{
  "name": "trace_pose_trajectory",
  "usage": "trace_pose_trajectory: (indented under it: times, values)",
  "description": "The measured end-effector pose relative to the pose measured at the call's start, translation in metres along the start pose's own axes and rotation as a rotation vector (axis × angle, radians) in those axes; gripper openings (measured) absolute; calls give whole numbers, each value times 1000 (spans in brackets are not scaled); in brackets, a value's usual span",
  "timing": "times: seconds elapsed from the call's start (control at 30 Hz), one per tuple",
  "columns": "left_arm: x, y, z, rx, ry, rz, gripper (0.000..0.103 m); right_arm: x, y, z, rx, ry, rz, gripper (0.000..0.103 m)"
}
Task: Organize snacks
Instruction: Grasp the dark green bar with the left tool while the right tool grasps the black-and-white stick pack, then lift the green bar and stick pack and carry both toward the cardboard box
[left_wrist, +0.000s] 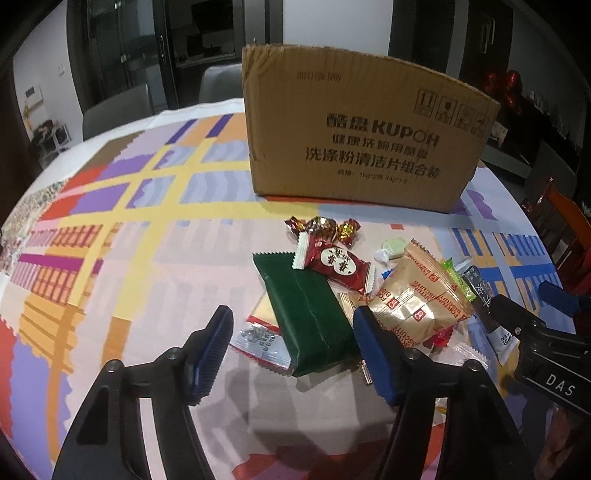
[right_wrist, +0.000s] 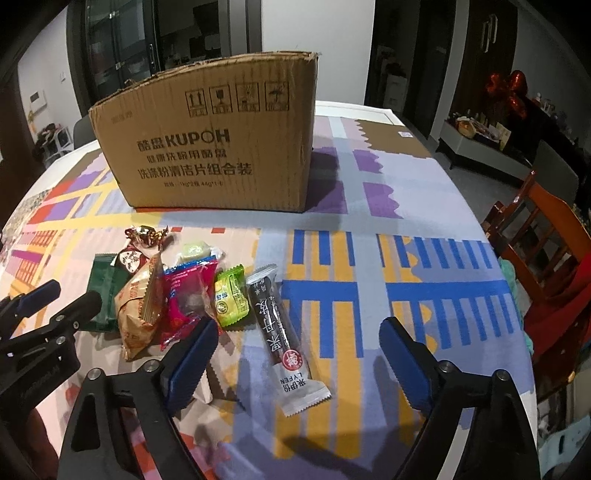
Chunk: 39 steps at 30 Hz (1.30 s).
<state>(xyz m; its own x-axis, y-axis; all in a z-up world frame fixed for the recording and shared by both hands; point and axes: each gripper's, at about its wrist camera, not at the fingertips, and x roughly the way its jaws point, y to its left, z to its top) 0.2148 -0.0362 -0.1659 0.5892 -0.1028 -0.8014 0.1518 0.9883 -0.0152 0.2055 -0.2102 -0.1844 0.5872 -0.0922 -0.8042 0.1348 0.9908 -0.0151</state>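
Snacks (right_wrist: 177, 295) heaped before the cardboard box (right_wrist: 207, 140) look light, crinkly, slippery; both my claws, left (left_wrist: 293, 339) and right (right_wrist: 299, 354), hang open and empty; I'd pinch mid-body.

The cardboard box (right_wrist: 207, 144) at the far edge of the worktop carries the brand "KUPOH", Chinese lines below it, and four handling signs near its top. The golden packet (left_wrist: 417, 299) says "FORTUNE BISCUIT". The long dark bar (right_wrist: 280, 332) shows "LYFEN" on its grey end. The right claw (left_wrist: 546, 373) body bears "DAS". The red packet (left_wrist: 334, 264) has Chinese characters.
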Motion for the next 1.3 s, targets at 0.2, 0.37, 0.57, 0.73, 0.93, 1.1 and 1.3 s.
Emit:
trace_pose_trajectory:
  times: [0.2,0.37,0.57,0.73,0.93,1.1,1.3]
  values:
    - [10,0,-3,-23,16,-7,59,12,-1,-2,1,22,-6,81]
    - [17,0,-4,-33,31,-16,54,20,-3,-2,6,36,-2,79]
    - [19,-3,-1,-23,33,-36,38,26,-2,-3,13,49,15,74]
    - [19,-6,1,-28,41,-64,34,33,-6,-6,38,77,49,62]
    - [17,-7,2,-24,29,-78,23,34,-7,-6,39,66,78,50]
    - [14,-9,3,-13,24,-83,18,33,-2,-6,26,58,117,24]
    - [7,-11,4,0,8,-85,14,31,-1,-6,29,53,141,18]
